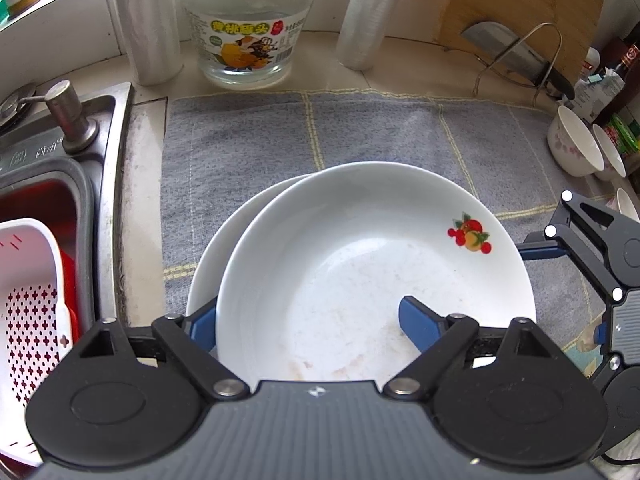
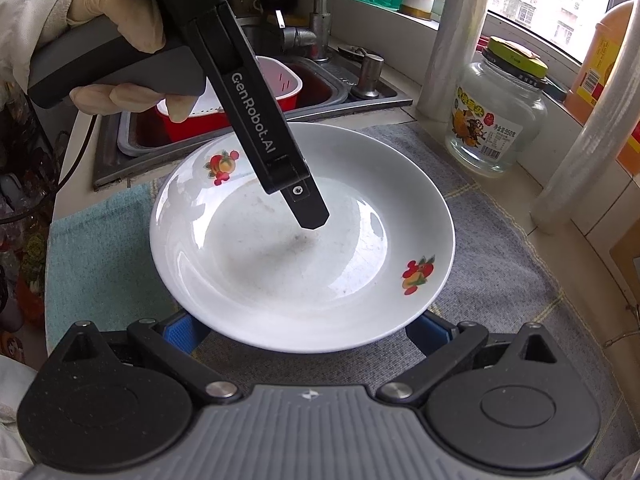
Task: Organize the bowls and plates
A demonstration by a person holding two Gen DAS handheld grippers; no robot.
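A white deep plate with fruit prints [image 1: 360,248] rests tilted on a second white plate [image 1: 216,248] on the grey cloth [image 1: 248,136]. My left gripper [image 1: 312,320] is open; one blue fingertip [image 1: 416,320] lies inside the top plate, the other [image 1: 202,322] is outside its rim. In the right wrist view the same top plate [image 2: 280,264] fills the middle, with the left gripper's finger [image 2: 308,208] reaching into it. My right gripper [image 2: 304,332] is open, its blue fingertips [image 2: 180,332] under the plate's near edge. Small white bowls [image 1: 576,144] stand at the far right.
A steel sink [image 1: 52,184] with a red basin and white strainer basket [image 1: 28,304] lies left. A glass jar [image 1: 246,24], two wrapped rolls [image 1: 146,20], a cutting board [image 1: 524,12] and a cleaver [image 1: 516,56] on a wire rack stand behind the cloth.
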